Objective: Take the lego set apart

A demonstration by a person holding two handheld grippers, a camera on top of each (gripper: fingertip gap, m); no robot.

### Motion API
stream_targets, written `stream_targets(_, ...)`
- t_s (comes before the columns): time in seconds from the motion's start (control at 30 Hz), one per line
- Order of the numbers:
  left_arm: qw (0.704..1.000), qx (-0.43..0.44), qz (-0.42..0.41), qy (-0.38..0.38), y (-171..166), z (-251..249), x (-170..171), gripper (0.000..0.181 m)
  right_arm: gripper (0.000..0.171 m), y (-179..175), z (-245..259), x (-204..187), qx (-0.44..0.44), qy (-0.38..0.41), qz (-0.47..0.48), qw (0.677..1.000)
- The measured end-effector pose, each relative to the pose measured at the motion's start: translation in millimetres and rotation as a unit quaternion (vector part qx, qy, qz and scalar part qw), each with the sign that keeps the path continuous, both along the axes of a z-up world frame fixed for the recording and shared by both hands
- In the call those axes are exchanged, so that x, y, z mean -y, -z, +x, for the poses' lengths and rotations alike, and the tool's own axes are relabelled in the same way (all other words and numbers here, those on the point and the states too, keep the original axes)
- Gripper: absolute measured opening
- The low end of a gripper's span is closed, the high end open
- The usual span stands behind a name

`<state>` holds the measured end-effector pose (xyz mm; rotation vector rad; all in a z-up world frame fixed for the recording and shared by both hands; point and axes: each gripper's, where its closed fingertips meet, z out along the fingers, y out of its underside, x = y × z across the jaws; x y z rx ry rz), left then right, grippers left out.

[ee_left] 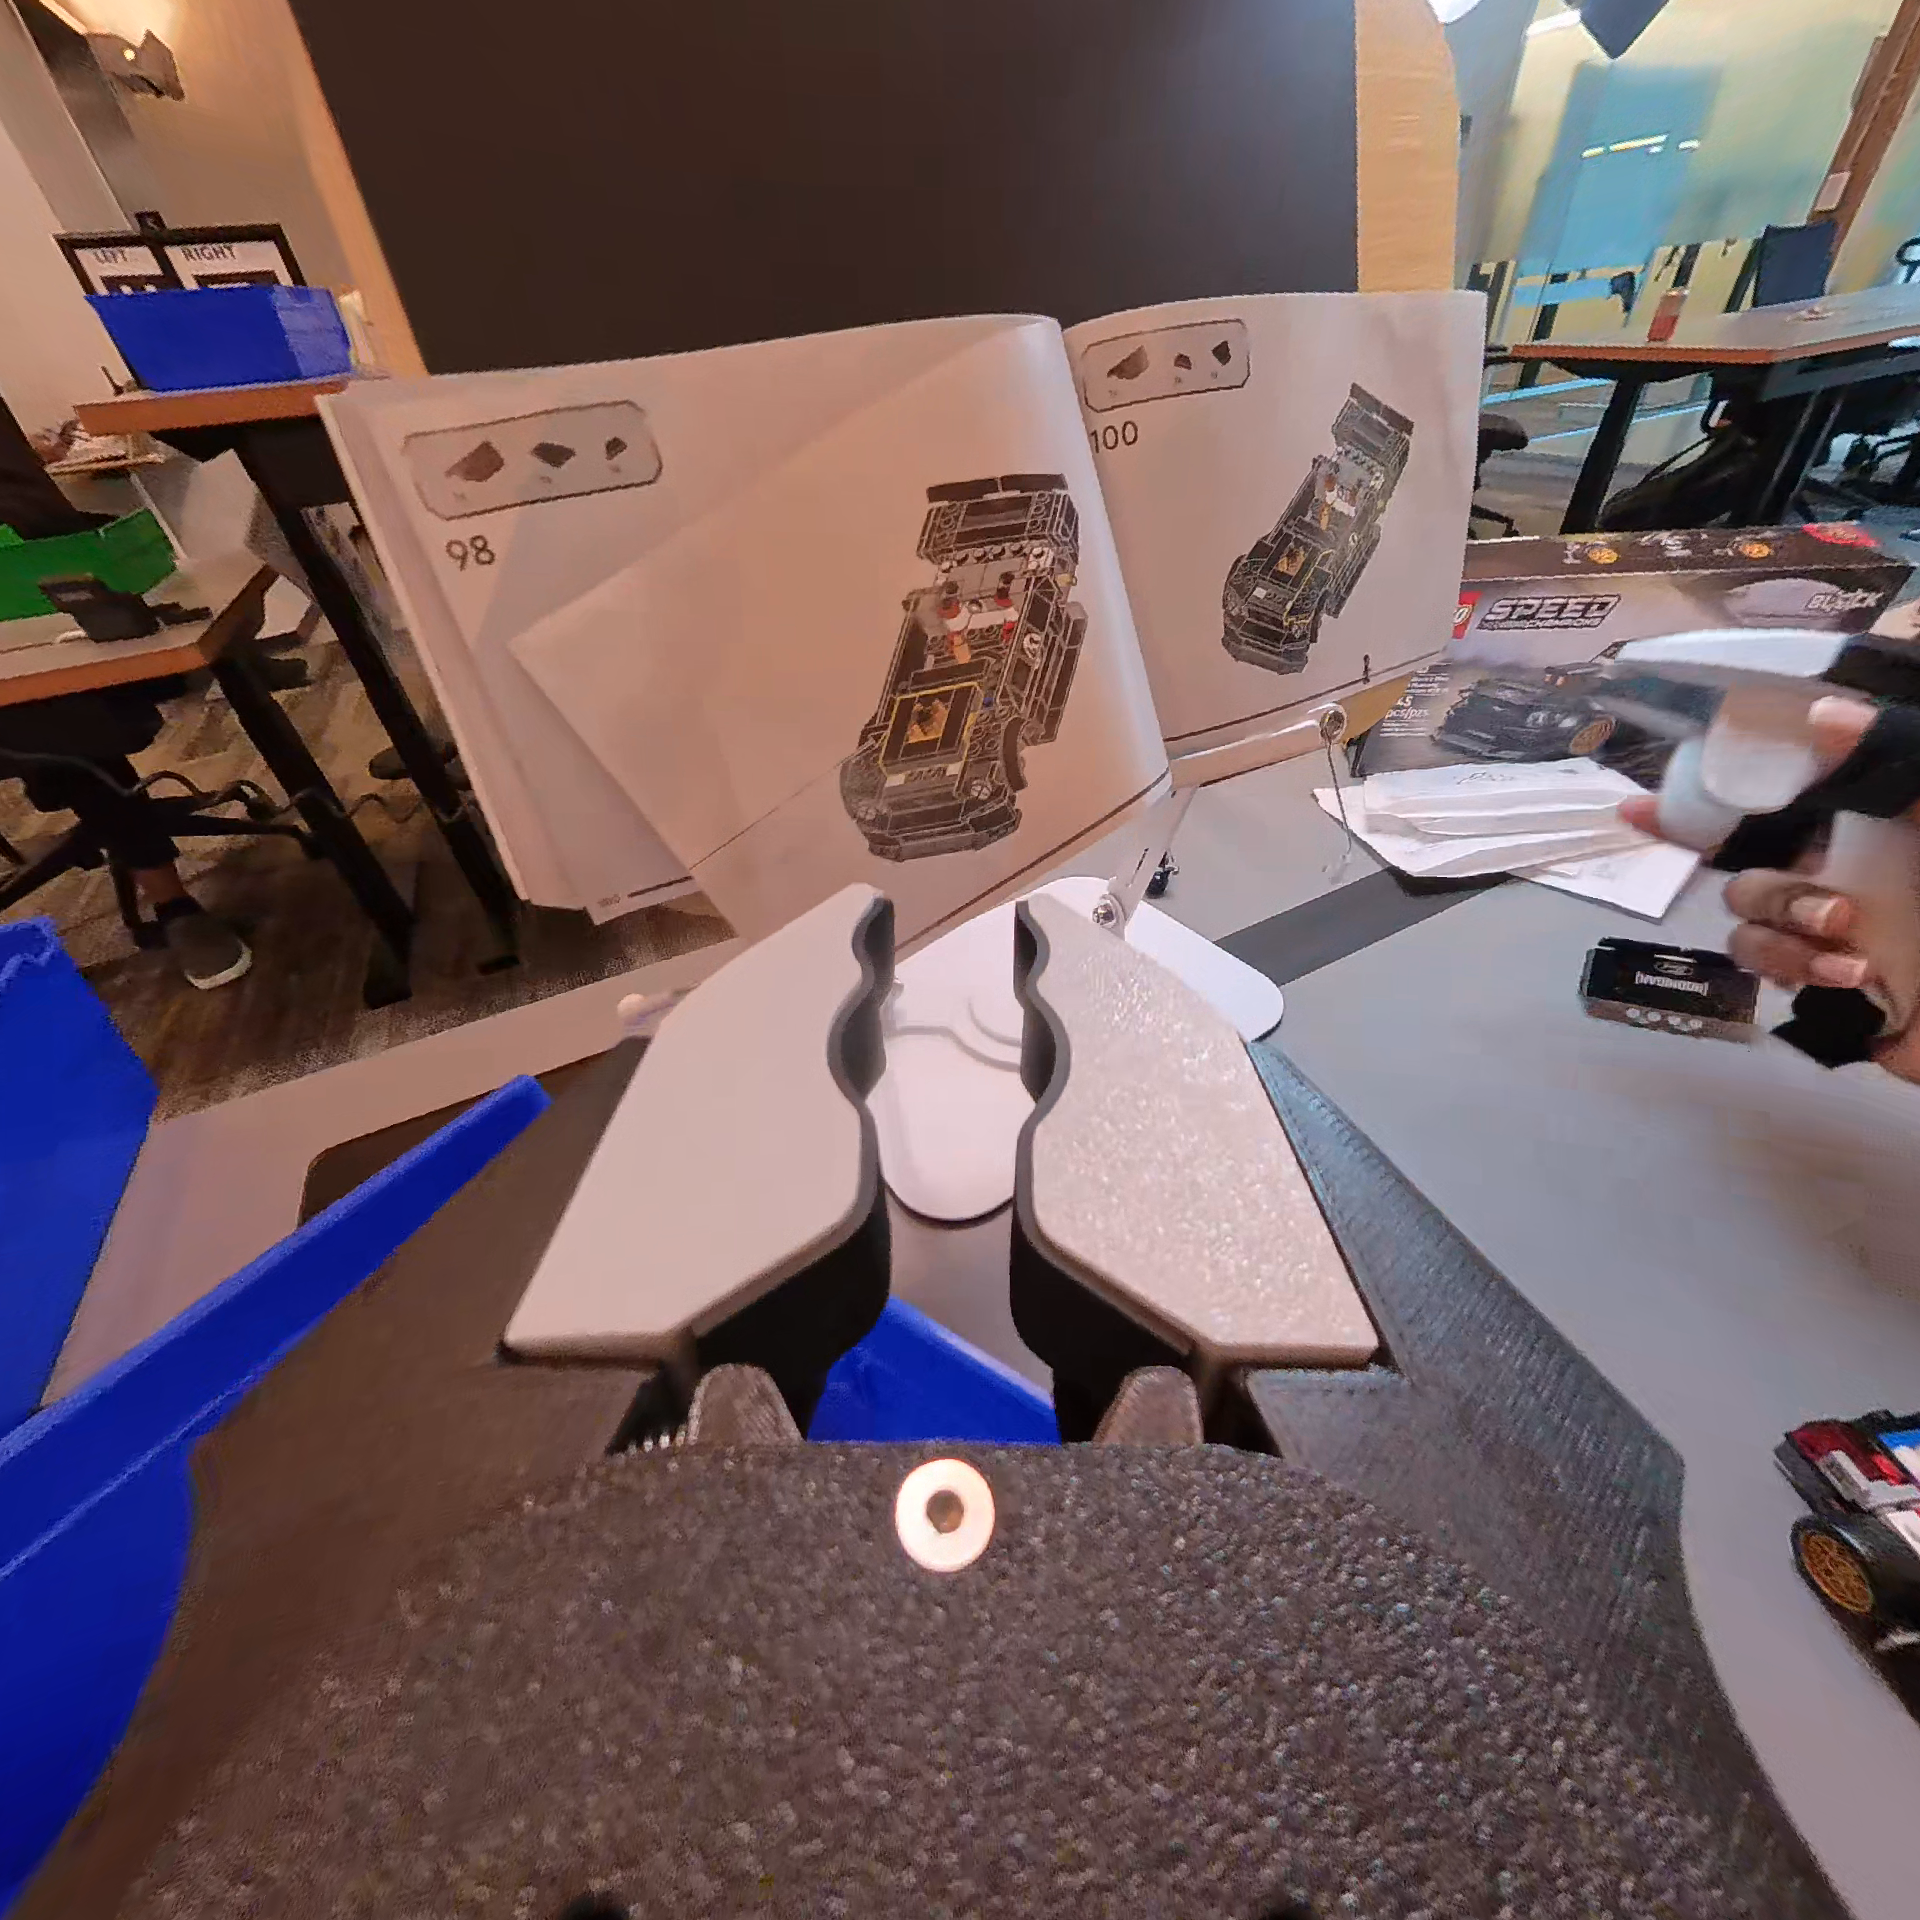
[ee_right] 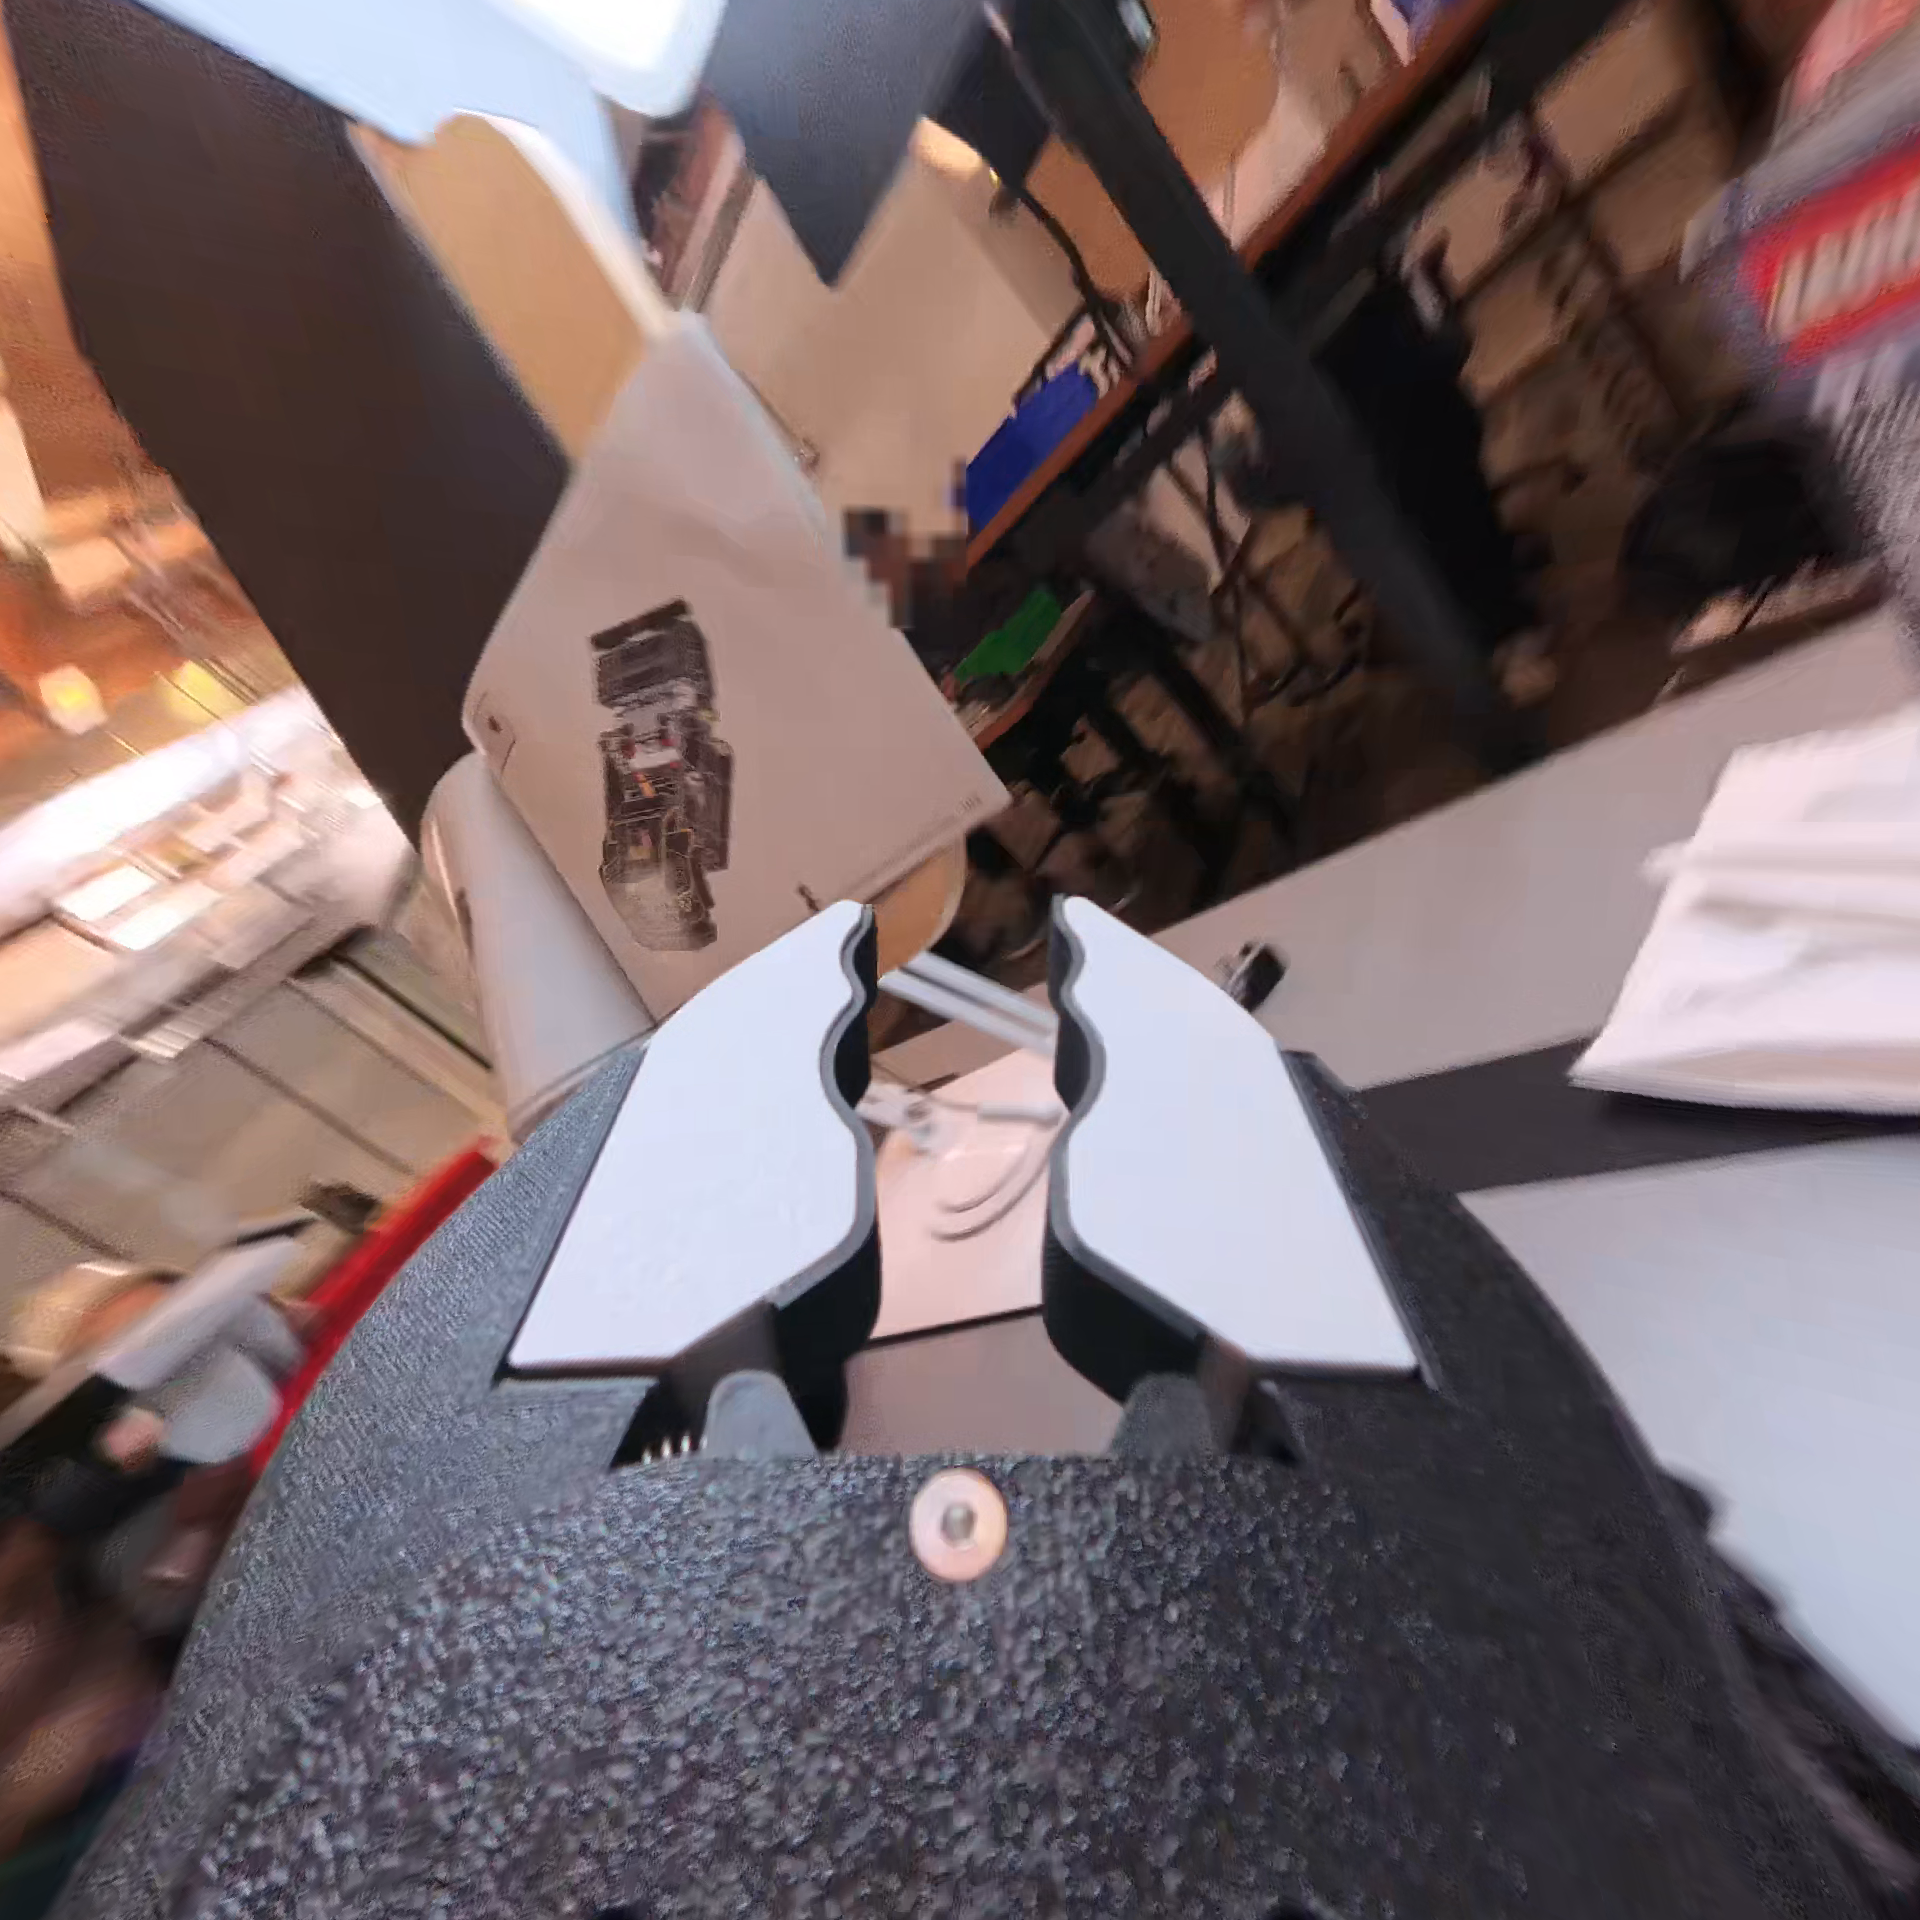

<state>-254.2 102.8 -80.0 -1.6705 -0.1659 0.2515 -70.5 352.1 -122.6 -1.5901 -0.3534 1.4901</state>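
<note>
The lego car [ee_left: 1860, 1527], black with gold wheel rims and red and white parts, sits on the grey table at the lower right edge of the left wrist view, partly cut off. A loose black lego piece [ee_left: 1668, 987] lies farther back on the right. My left gripper [ee_left: 954, 920] is open and empty, held above the table to the left of the car and pointing at the instruction booklet [ee_left: 831, 623]. My right gripper [ee_right: 961, 925] is open and empty; its view is tilted and blurred and does not show the car.
The booklet stands open on a white stand [ee_left: 1195, 966], also in the right wrist view [ee_right: 707, 748]. A blue bin [ee_left: 208, 1299] sits at the left. The lego box [ee_left: 1662, 623] and loose papers [ee_left: 1507, 831] lie at the back right. A gloved hand [ee_left: 1829, 914] is at the right.
</note>
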Motion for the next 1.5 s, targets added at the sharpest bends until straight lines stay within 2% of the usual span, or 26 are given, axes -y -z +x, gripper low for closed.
stream_targets(0.07, 1.000, 0.002, 0.006, -0.002, 0, -2, 3, 0.022, 0.036, -34, -2, 22, 0.061, 0.012, 0.157, 0.986)
stream_targets(0.13, 1.000, 0.007, 0.014, -0.005, 0, -5, 4, 0.020, 0.039, -62, -22, 58, 0.122, 0.001, 0.305, 0.945)
stream_targets(0.2, 0.999, 0.021, 0.024, -0.007, 1, -9, 3, 0.020, 0.047, -76, -52, 90, 0.173, -0.003, 0.406, 0.897)
stream_targets(0.27, 0.999, 0.033, 0.036, -0.010, 1, -12, 4, 0.020, 0.058, -78, -88, 116, 0.211, -0.015, 0.458, 0.863)
stream_targets(0.37, 0.998, 0.033, 0.043, -0.016, -1, -16, 8, 0.019, 0.082, -72, -147, 141, 0.261, -0.022, 0.486, 0.834)
stream_targets(0.43, 0.998, 0.035, 0.052, -0.019, -3, -19, 12, 0.019, 0.094, -68, -179, 147, 0.304, 0.011, 0.523, 0.796)
stream_targets(0.5, 0.997, 0.041, 0.056, -0.017, -2, -20, 16, 0.019, 0.095, -59, -202, 139, 0.359, 0.053, 0.551, 0.751)
stream_targets(0.53, 0.997, 0.042, 0.056, -0.016, -1, -21, 17, 0.019, 0.089, -55, -208, 132, 0.382, 0.068, 0.557, 0.734)
stream_targets(0.57, 0.997, 0.044, 0.056, -0.015, 0, -22, 18, 0.019, 0.079, -54, -210, 125, 0.394, 0.086, 0.561, 0.723)
stream_targets(0.6, 0.997, 0.046, 0.055, -0.013, 1, -23, 20, 0.019, 0.060, -57, -208, 121, 0.391, 0.102, 0.567, 0.718)
stream_targets(0.67, 0.997, 0.048, 0.057, -0.013, 1, -26, 22, 0.019, 0.027, -65, -199, 118, 0.373, 0.118, 0.560, 0.730)
stream_targets(0.73, 0.997, 0.056, 0.058, -0.010, 2, -28, 21, 0.019, 0.011, -69, -190, 115, 0.355, 0.114, 0.533, 0.759)
stream_targets(0.93, 0.997, 0.062, 0.034, 0.021, 17, -14, 9, 0.024, 0.009, -88, -161, 105, 0.252, 0.114, 0.429, 0.860)
stream_targets(1.03, 0.997, 0.052, 0.029, 0.046, 14, -3, 0, 0.030, 0.009, -87, -149, 91, 0.227, 0.098, 0.393, 0.886)
stream_targets(1.23, 0.996, 0.052, 0.027, 0.063, 7, 2, -24, 0.034, 0.001, -71, -136, 69, 0.219, 0.055, 0.365, 0.903)
stream_targets(1.5, 0.995, 0.081, 0.027, 0.042, 4, -16, -46, 0.039, 0.000, -67, -129, 66, 0.208, 0.016, 0.371, 0.905)
